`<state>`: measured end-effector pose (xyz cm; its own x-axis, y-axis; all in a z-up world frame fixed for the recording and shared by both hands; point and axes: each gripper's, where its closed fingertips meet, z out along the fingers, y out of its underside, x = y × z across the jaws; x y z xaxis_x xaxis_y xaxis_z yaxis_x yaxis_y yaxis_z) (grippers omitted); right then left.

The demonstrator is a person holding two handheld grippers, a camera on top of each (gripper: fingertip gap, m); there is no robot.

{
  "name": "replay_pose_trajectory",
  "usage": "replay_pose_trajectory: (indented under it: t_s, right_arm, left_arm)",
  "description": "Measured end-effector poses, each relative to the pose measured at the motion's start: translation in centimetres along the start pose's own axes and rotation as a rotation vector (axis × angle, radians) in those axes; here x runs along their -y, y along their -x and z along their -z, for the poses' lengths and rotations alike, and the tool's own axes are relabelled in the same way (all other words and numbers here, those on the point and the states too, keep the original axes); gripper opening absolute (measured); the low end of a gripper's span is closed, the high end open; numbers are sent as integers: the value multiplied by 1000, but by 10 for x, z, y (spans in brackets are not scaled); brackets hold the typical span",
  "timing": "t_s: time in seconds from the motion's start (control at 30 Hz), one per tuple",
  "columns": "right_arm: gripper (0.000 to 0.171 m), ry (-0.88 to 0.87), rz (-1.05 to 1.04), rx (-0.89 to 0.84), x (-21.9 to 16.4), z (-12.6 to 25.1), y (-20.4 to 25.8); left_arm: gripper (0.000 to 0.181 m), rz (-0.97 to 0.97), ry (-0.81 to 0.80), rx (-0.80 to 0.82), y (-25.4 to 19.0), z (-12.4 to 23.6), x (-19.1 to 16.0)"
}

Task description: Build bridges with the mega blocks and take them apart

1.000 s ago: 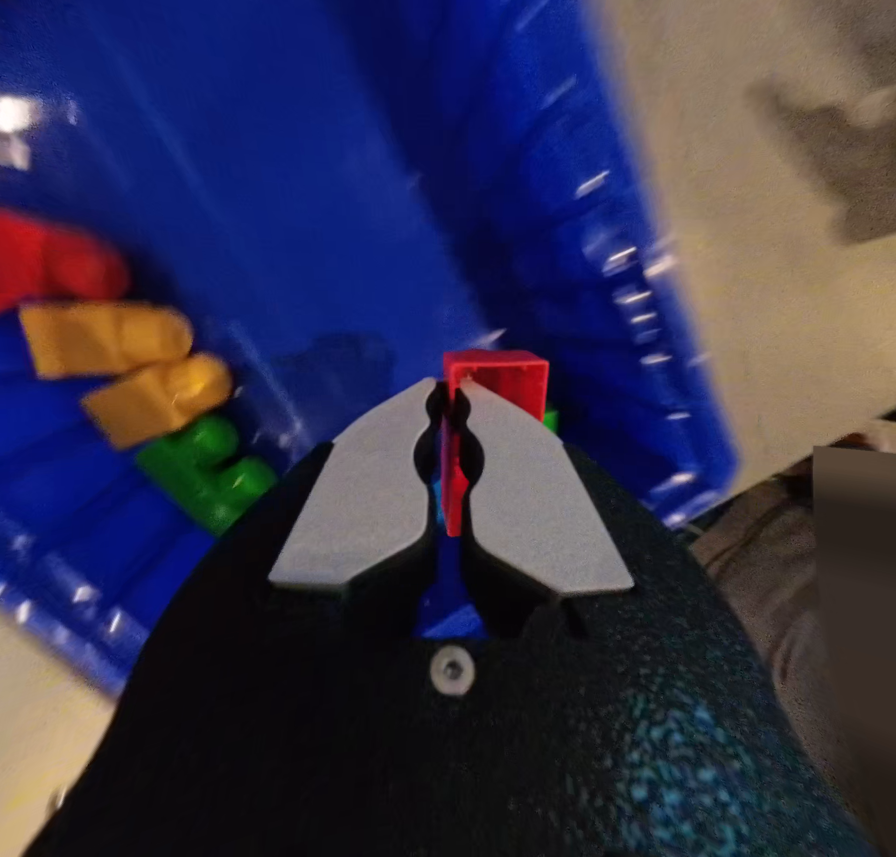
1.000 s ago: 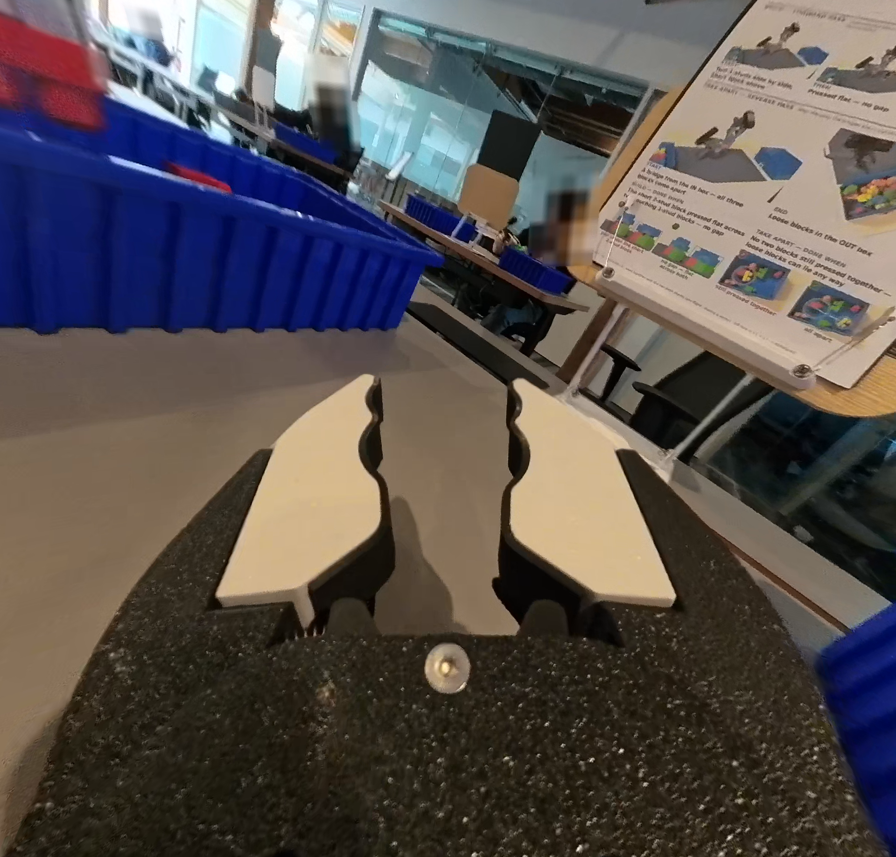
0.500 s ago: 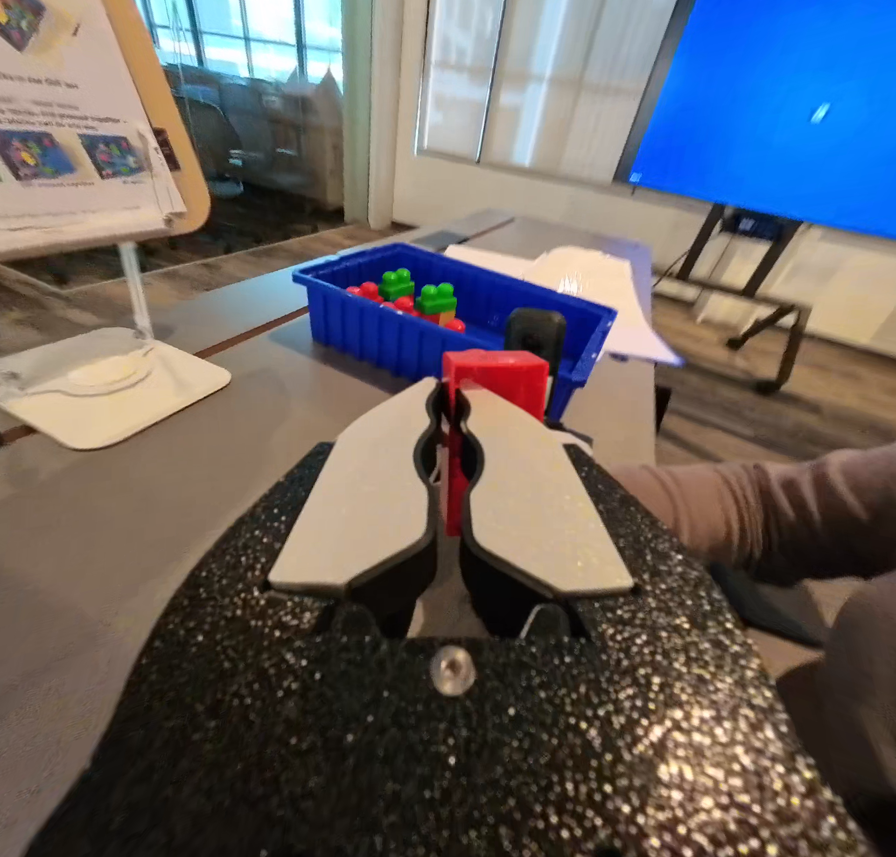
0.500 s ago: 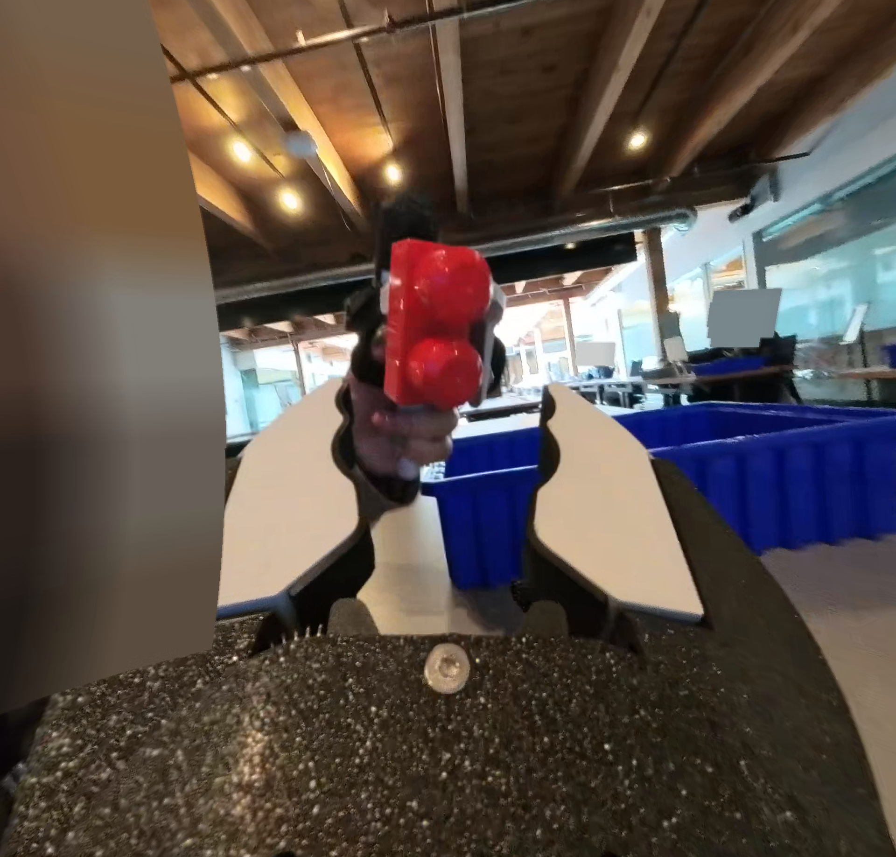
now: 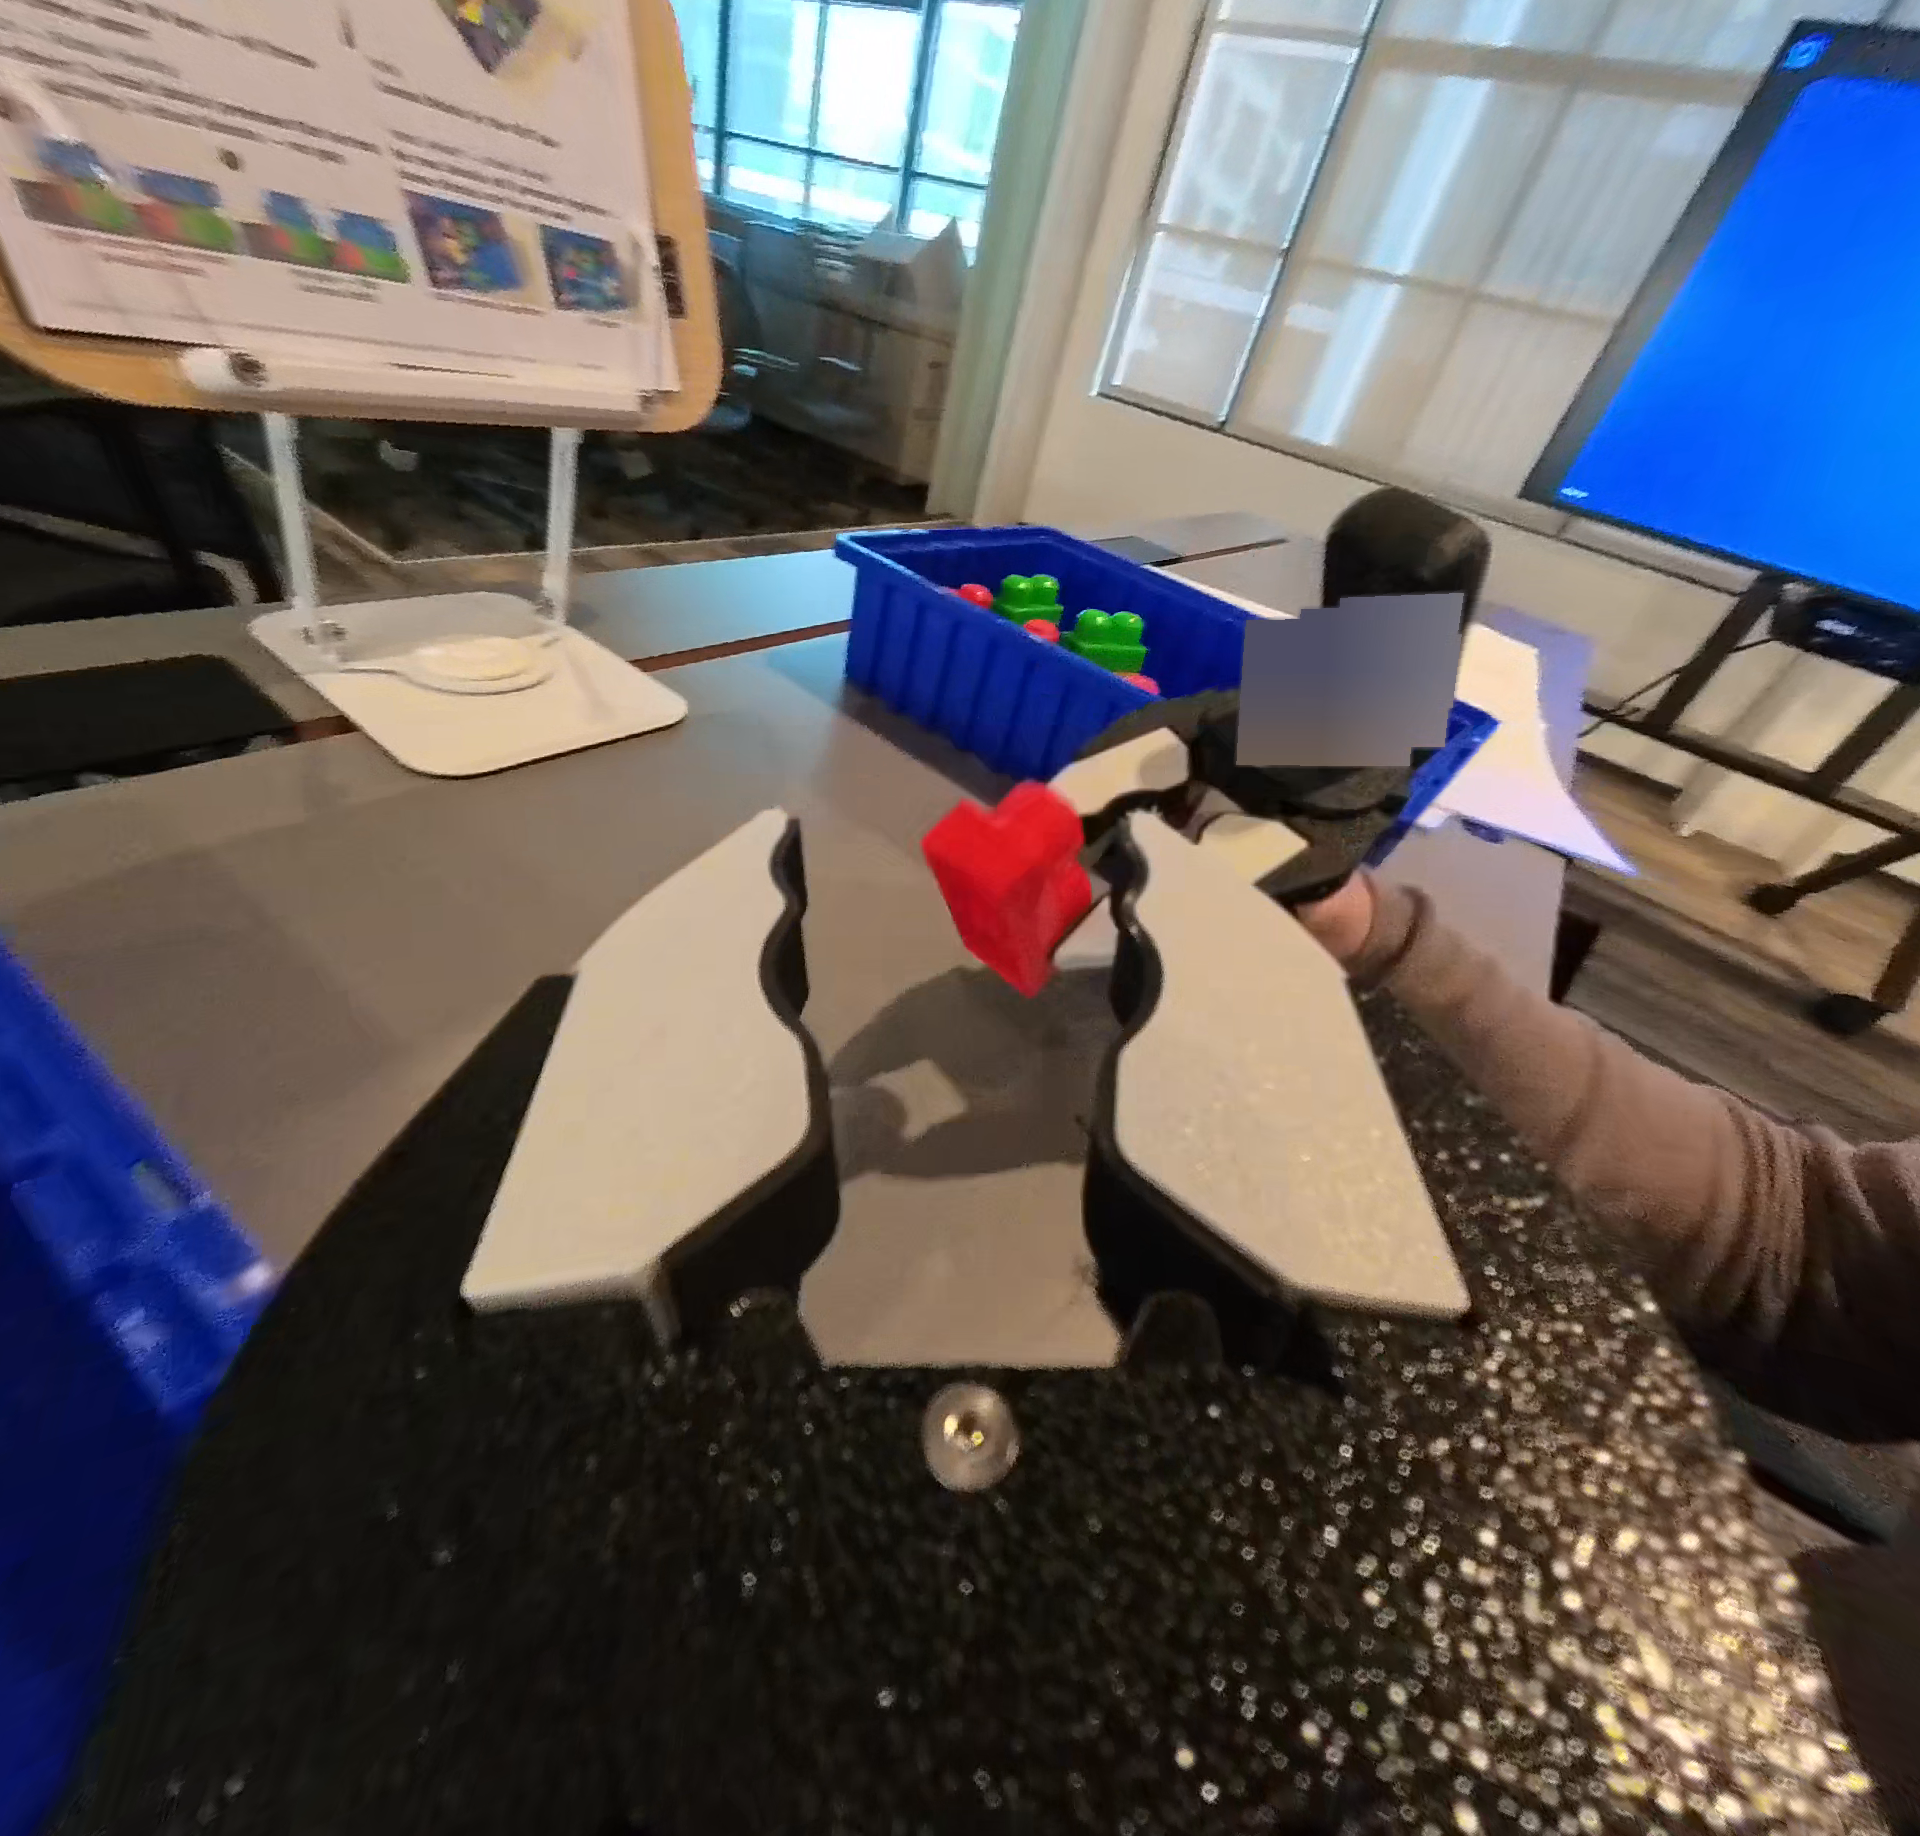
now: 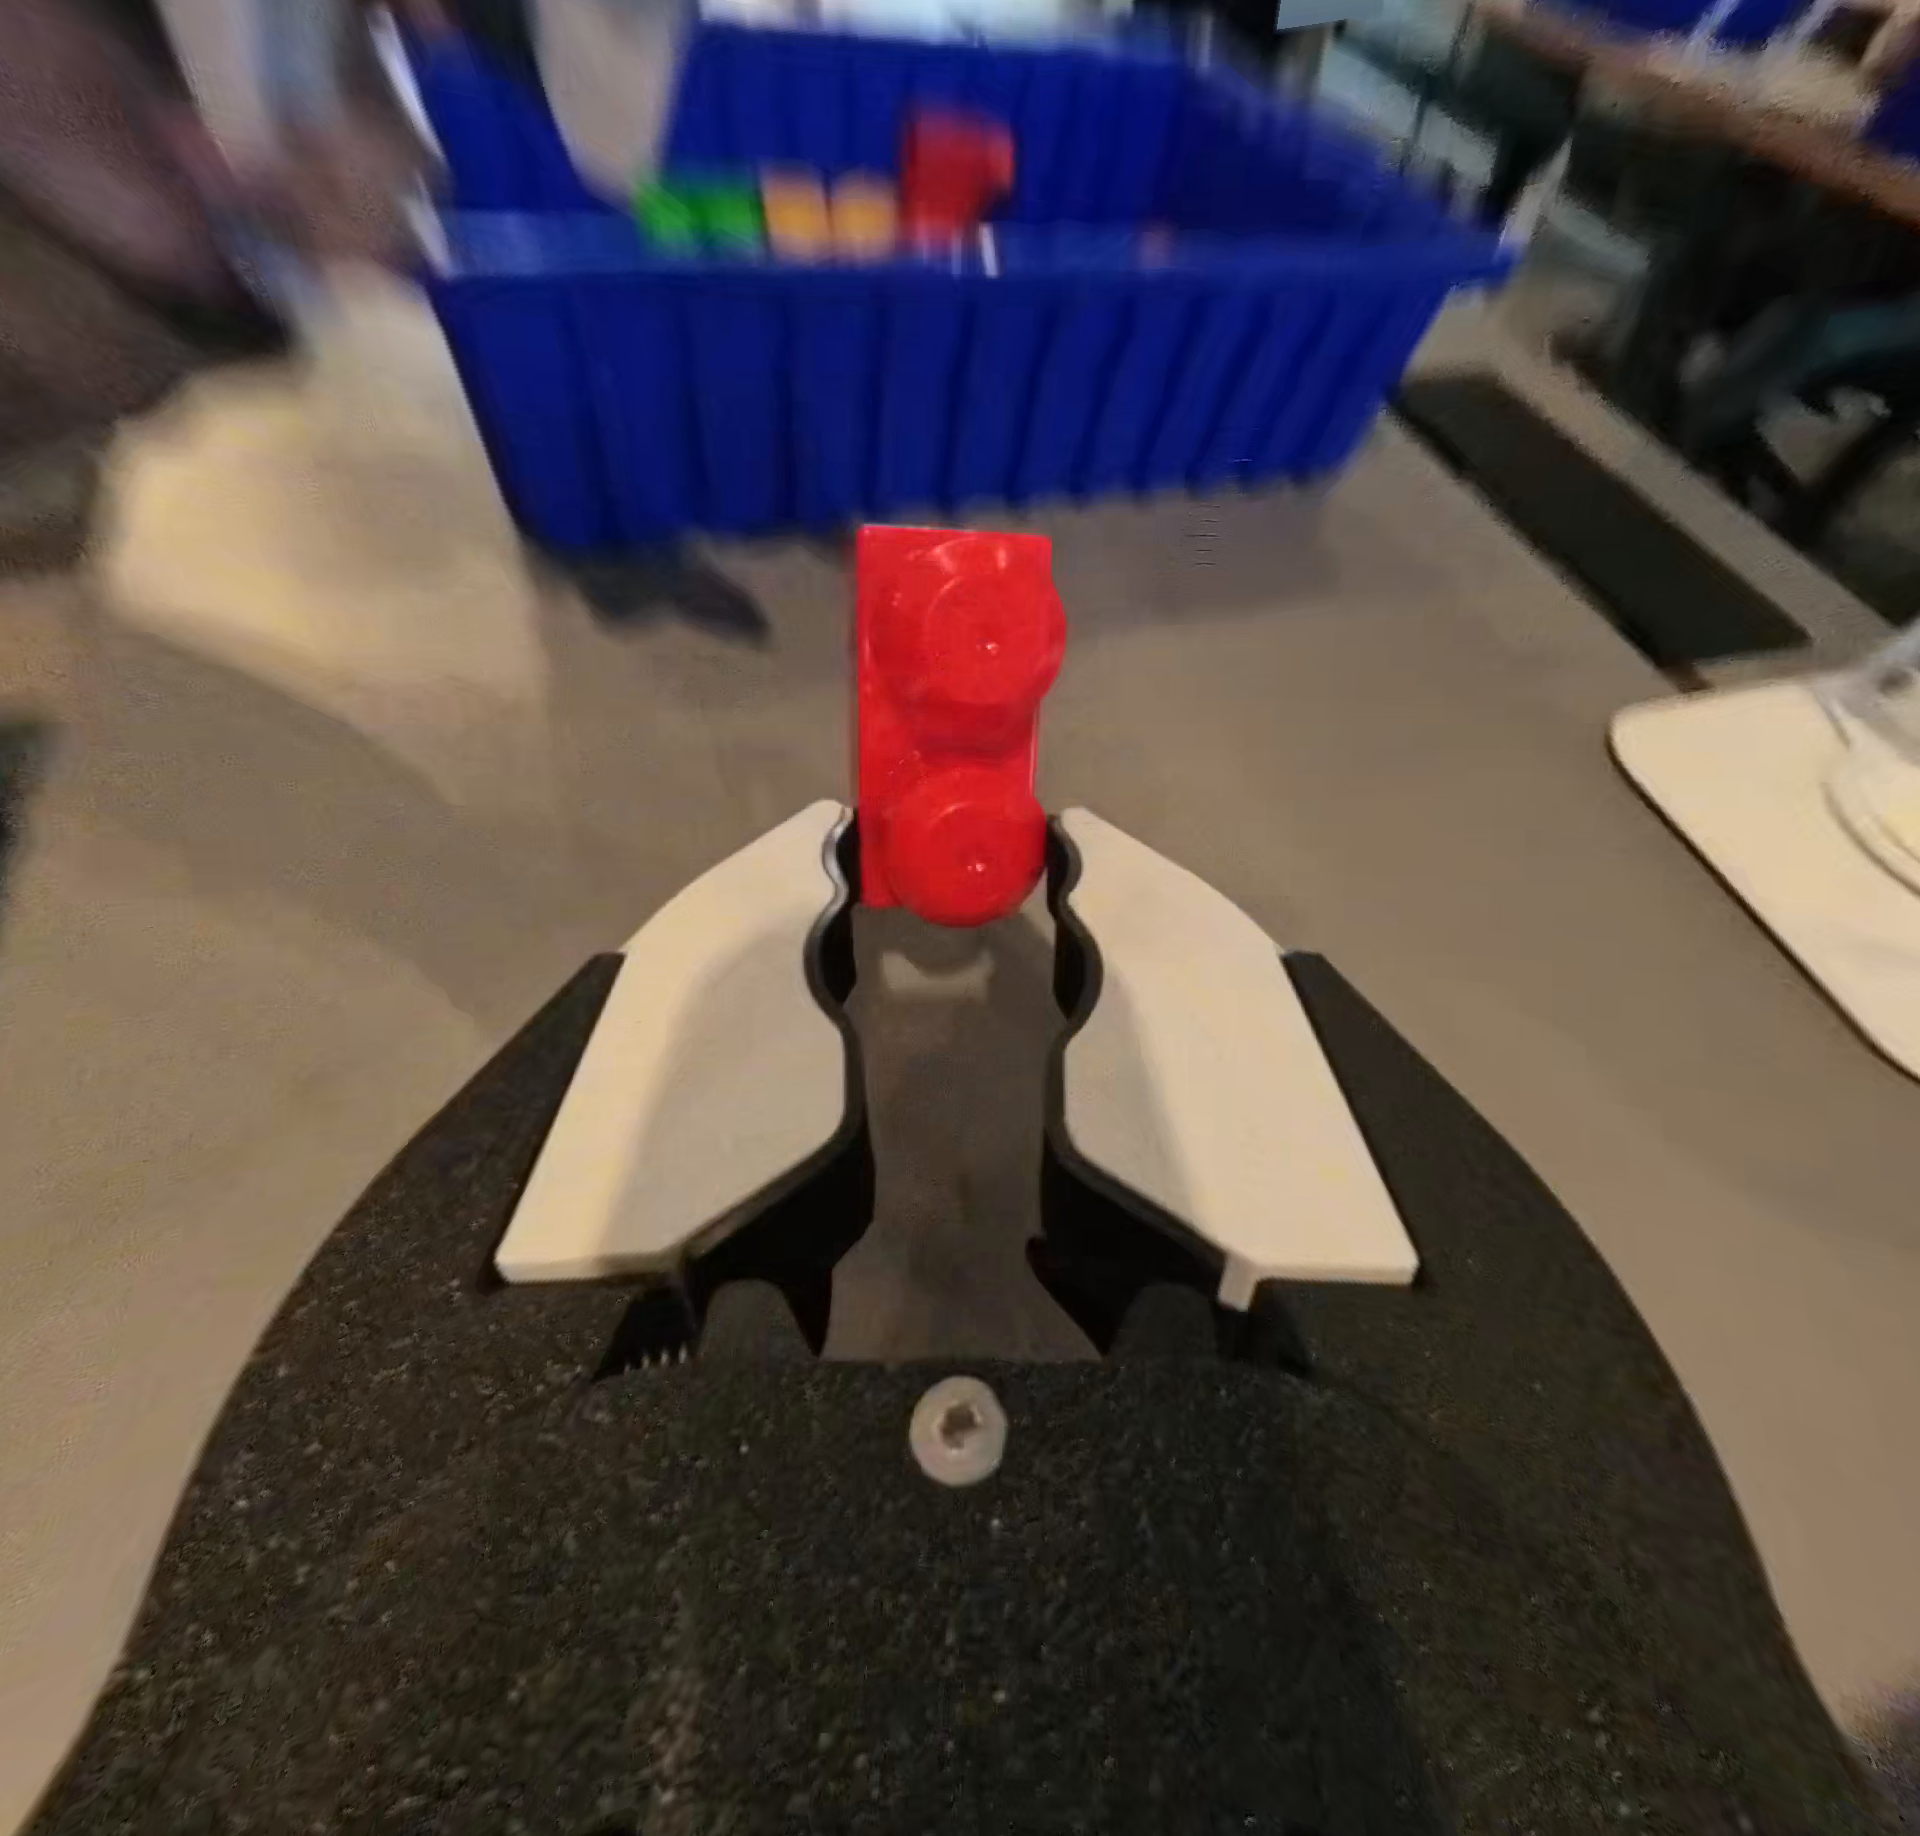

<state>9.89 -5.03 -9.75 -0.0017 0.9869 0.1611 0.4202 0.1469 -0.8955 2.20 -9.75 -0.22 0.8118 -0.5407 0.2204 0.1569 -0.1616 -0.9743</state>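
Observation:
A red two-stud block sits between the tips of my right gripper, which is shut on its lower end, studs facing the camera, above the grey table. In the left wrist view the same red block hangs tilted in the right gripper, which comes in from the right, held by a hand in a grey sleeve. My left gripper is open and empty; the block is just in front of its right fingertip.
A blue bin with green and red blocks stands at the back of the table. A larger blue bin holds green, yellow and red blocks. An instruction board stands on a white base. A blue bin edge is near left.
The red block has passed from my left gripper to my right. The left gripper opened and let go of it; the right gripper closed on it and swung down toward the table.

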Motion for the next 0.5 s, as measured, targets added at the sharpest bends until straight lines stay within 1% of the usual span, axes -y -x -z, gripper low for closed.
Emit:
replay_pose_trajectory:
  t_s: [0.03, 0.07, 0.17, 0.3, 0.4, 0.47, 0.5]
  right_arm:
    - [34, 104, 57, -16, -13, -1, 3]
    - [34, 169, 87, -9, -20, -3, 7]
    - [34, 281, 126, 26, -31, -7, 19]
    - [35, 430, 158, 23, -57, -10, 19]
    - [35, 473, 190, 14, -66, -15, 17]
    - [35, 449, 207, 23, -64, -18, 20]
    - [42, 430, 211, 21, -61, -19, 20]
  left_arm:
    - [55, -7, 12, 17, 1, 5, -1]
    - [55, -17, 27, 35, 2, 9, -3]
    - [55, -75, 64, 110, 6, 21, -4]
    - [54, -138, 84, 183, 11, 35, 1]
    - [54, -124, 68, 188, 12, 41, 6]
    - [54, -110, 69, 188, 14, 43, 7]
    - [54, -107, 75, 197, 16, 45, 6]
